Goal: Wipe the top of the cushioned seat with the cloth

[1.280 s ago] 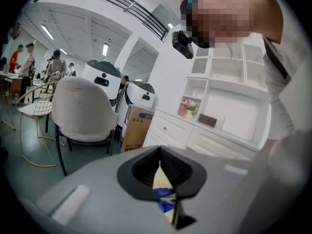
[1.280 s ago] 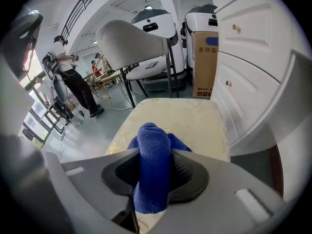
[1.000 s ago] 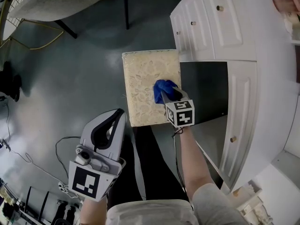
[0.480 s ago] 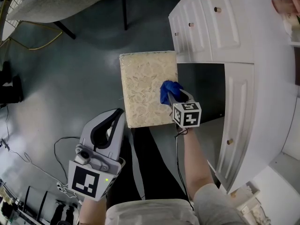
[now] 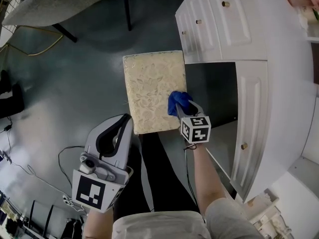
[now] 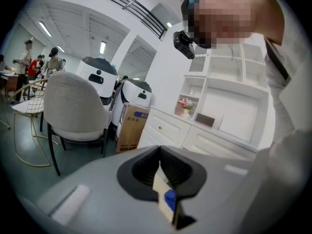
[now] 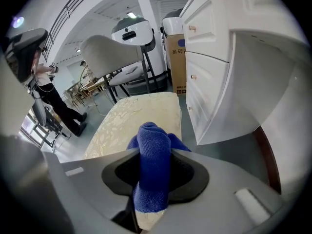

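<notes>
The cushioned seat (image 5: 153, 91) is a cream, patterned rectangle on the grey floor, next to a white cabinet. My right gripper (image 5: 180, 107) is shut on a bunched blue cloth (image 5: 178, 102) that rests on the seat's right edge, toward the near corner. In the right gripper view the cloth (image 7: 153, 165) bulges up between the jaws of that gripper (image 7: 155, 155), and the seat (image 7: 139, 116) stretches away beyond it. My left gripper (image 5: 122, 126) hangs off the seat at the lower left, jaws together and holding nothing. Seen from the left gripper (image 6: 160, 165), only a thin slit shows between the jaws.
The white cabinet (image 5: 224, 24) with drawers runs along the right; its door (image 5: 251, 128) stands open beside a dark opening (image 5: 209, 91). A grey chair (image 5: 55, 1) stands at the top left. Cables (image 5: 65, 153) lie on the floor. A cardboard box (image 7: 178, 62) sits beyond the seat.
The right gripper has slid the cloth from the middle right of the seat to its right edge, then toward the near corner. The left gripper has stayed put.
</notes>
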A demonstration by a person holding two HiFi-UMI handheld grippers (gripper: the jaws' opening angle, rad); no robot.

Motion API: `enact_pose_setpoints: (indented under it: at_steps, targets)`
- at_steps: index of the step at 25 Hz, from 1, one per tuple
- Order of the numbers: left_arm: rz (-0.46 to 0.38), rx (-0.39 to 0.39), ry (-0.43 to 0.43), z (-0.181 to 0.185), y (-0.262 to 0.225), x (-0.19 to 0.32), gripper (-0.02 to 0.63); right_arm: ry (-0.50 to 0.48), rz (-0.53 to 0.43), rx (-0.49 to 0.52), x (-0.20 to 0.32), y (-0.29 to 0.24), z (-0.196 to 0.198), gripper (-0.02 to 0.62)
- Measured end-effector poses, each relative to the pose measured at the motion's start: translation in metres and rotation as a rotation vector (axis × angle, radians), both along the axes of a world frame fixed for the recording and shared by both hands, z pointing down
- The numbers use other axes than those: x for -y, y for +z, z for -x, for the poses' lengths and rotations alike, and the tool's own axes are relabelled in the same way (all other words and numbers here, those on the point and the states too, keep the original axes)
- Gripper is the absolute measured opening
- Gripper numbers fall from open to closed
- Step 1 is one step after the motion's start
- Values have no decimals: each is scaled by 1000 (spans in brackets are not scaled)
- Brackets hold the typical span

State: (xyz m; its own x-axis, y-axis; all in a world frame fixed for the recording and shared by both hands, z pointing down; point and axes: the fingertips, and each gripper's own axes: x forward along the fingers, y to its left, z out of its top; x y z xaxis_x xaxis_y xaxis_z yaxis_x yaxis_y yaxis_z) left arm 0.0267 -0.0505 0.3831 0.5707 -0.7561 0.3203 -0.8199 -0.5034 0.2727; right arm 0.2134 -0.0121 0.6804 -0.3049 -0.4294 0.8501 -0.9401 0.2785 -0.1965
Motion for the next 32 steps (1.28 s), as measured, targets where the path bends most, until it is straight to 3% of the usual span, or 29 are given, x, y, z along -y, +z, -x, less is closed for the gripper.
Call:
enact_pose_setpoints:
  at_steps: [5, 9, 15, 19, 32]
  targets:
    - [-7, -2, 23, -3, -2, -8, 0, 18, -10, 5, -15, 0, -2, 130]
    - [36, 10, 49, 3, 5, -29, 0, 23, -6, -13, -16, 1, -2, 130]
    - [0, 9, 26, 18, -2, -52, 0, 75, -18, -52, -16, -1, 13, 129]
    - [54, 31, 38, 32, 6, -76, 0, 10, -16, -49, -23, -1, 52, 129]
    - [45, 37, -44, 86, 2, -98, 0, -109, -16, -13, -36, -2, 163, 130]
